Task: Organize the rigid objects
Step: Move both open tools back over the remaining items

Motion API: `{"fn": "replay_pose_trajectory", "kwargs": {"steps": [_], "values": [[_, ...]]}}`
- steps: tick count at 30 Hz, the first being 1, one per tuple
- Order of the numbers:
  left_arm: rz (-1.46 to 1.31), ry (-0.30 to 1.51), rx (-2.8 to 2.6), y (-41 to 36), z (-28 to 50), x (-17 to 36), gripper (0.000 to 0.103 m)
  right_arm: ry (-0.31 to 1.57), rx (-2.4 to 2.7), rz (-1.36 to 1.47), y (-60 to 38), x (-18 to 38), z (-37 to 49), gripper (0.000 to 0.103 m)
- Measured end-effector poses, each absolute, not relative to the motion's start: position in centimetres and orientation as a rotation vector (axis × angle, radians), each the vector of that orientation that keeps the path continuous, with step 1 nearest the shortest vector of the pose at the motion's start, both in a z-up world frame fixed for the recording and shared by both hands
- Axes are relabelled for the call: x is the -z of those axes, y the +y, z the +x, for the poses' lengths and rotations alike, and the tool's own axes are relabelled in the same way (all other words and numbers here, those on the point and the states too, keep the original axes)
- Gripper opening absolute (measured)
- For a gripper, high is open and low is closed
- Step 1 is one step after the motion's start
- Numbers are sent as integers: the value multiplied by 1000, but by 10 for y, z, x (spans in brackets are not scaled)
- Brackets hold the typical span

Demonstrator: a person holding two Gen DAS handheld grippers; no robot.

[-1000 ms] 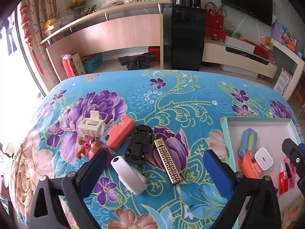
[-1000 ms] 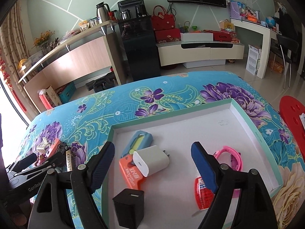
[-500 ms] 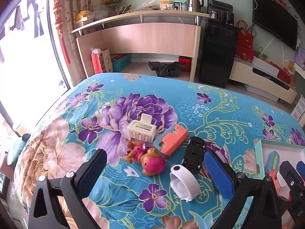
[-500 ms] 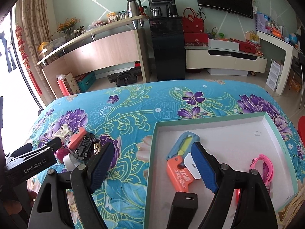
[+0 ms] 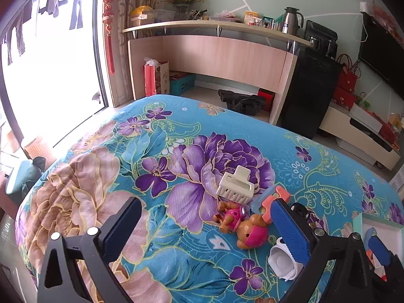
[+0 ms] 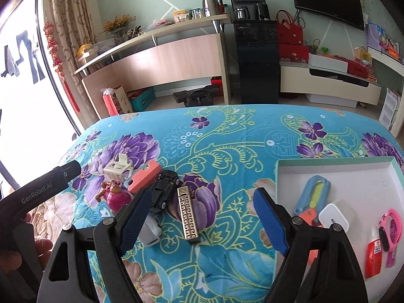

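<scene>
Loose items lie on the floral cloth: a cream hair claw (image 5: 236,185) (image 6: 118,168), a pink toy pup (image 5: 242,223) (image 6: 115,194), an orange-blue case (image 5: 274,198) (image 6: 145,175), a black toy car (image 6: 163,188), a white round item (image 5: 281,261) (image 6: 150,231) and a gold patterned bar (image 6: 188,216). My left gripper (image 5: 209,232) is open and empty, with the pup between its fingers. My right gripper (image 6: 199,223) is open and empty over the gold bar. The teal-rimmed white tray (image 6: 335,162) (image 5: 381,223) holds a blue cutter (image 6: 313,195), a white charger (image 6: 334,216), a pink band (image 6: 391,224) and a red bottle (image 6: 375,255).
The table's left edge drops off by a bright window (image 5: 50,75). A wooden counter (image 6: 164,55), a black cabinet (image 6: 257,60) and a TV stand (image 6: 328,83) stand behind the table. My left gripper's body (image 6: 38,192) reaches in from the left in the right wrist view.
Both grippers have swung left. The left view now faces the table's left end. The right gripper has left the tray and now hangs over the gold bar. Both stay open.
</scene>
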State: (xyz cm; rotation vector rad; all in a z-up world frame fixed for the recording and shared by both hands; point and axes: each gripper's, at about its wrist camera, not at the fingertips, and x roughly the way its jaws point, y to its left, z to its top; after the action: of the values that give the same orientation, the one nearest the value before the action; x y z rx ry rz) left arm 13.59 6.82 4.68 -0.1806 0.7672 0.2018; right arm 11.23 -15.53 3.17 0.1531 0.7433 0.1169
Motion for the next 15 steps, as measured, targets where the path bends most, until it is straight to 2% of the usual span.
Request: {"fn": "replay_pose_trajectory", "kwargs": {"steps": [15], "values": [[-211,808,-139,83,146,-17,103,823,-128,133,-136,0,133,83]]}}
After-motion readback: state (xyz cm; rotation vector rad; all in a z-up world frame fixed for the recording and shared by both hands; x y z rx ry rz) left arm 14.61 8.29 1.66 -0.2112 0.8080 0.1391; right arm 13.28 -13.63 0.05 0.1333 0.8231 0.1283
